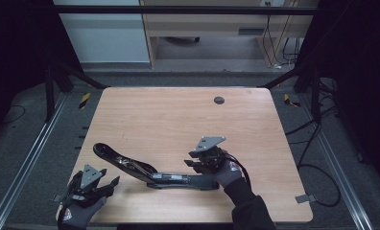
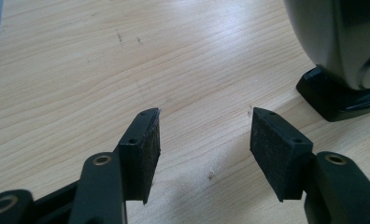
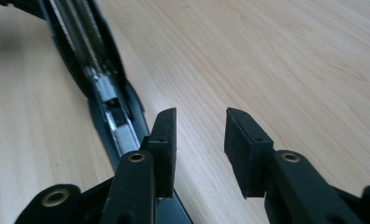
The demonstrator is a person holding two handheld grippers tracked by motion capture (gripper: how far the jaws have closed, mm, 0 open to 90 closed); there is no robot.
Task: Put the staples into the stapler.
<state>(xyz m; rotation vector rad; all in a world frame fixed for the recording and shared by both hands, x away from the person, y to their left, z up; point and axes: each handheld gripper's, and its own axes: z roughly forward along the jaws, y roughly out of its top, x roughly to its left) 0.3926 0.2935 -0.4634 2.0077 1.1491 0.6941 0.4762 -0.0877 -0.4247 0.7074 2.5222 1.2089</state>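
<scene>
- Lying opened out flat on the table [image 1: 178, 115], a long black stapler [image 1: 145, 170] is seen in the lower middle of the high view; its curved arm runs toward the left of centre and its straight base toward the right gripper [image 1: 194, 162].
- The table is shown as a pale wood-grain sheet with rounded corners; a small dark round cap [image 1: 219, 100] is set into it in the upper middle of the frame.
- In the right gripper view, the stapler [image 3: 103, 88] is seen at the left of the frame as a glossy black channel holding a bright metal staple rail [image 3: 109, 100].
- The right gripper [image 3: 201, 128] is shown with its jaws apart and only bare wood between them; the left pad [image 3: 167, 149] lies just beside the stapler's edge, though contact cannot be told.
- The pads are flat, matte black blocks of a rough, foam-like texture, mounted on black links with brass-coloured rivets.
- The left gripper [image 1: 109, 184] is held by a gloved hand [image 1: 77, 211] at the lower left of the high view, well apart from the stapler's middle.
- In the left gripper view, the left gripper [image 2: 204, 114] is seen with jaws parted and nothing clamped; a smooth, rounded grey-black end of the stapler [image 2: 342, 51] fills the upper right corner.
</scene>
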